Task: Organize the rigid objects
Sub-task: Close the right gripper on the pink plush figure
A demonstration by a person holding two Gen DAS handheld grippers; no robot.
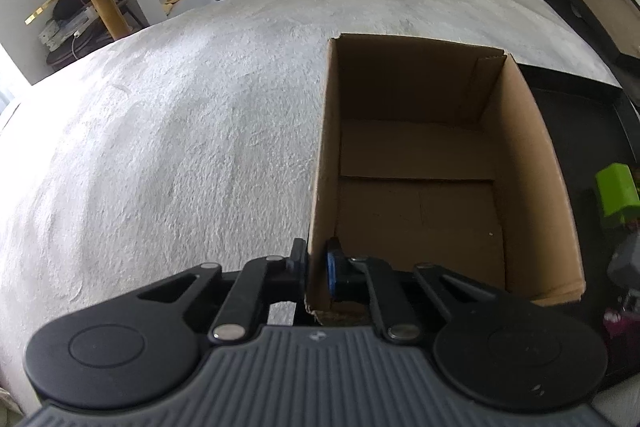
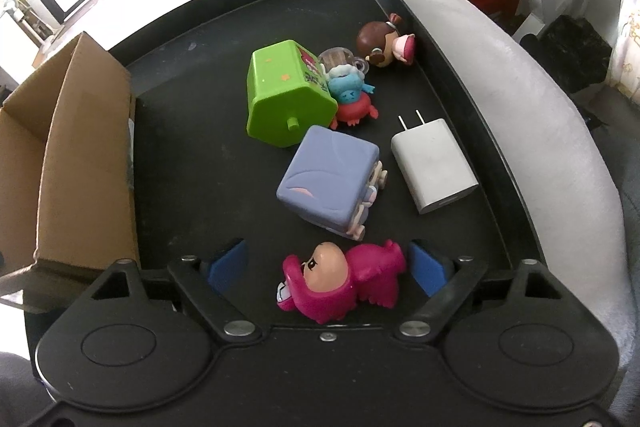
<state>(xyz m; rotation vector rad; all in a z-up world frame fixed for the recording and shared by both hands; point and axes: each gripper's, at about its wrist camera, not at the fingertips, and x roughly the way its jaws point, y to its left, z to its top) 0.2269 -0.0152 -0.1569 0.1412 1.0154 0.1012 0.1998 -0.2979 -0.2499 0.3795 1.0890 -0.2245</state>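
Pink figurine: lies on black tray, between spread fingers of right gripper, untouched. Purple cube toy, green toy, white charger beyond. Cardboard box: near left wall clamped by left gripper.

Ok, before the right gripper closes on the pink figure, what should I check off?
1. Pink figure lies between the right gripper pads: ok.
2. Right jaws open wide enough: ok.
3. Pads touching the figure: cannot tell.
4. Purple cube toy clear of the fingers: ok, apart but close.
5. Left gripper clamped on the cardboard box wall: ok.
6. Box free of items: ok.
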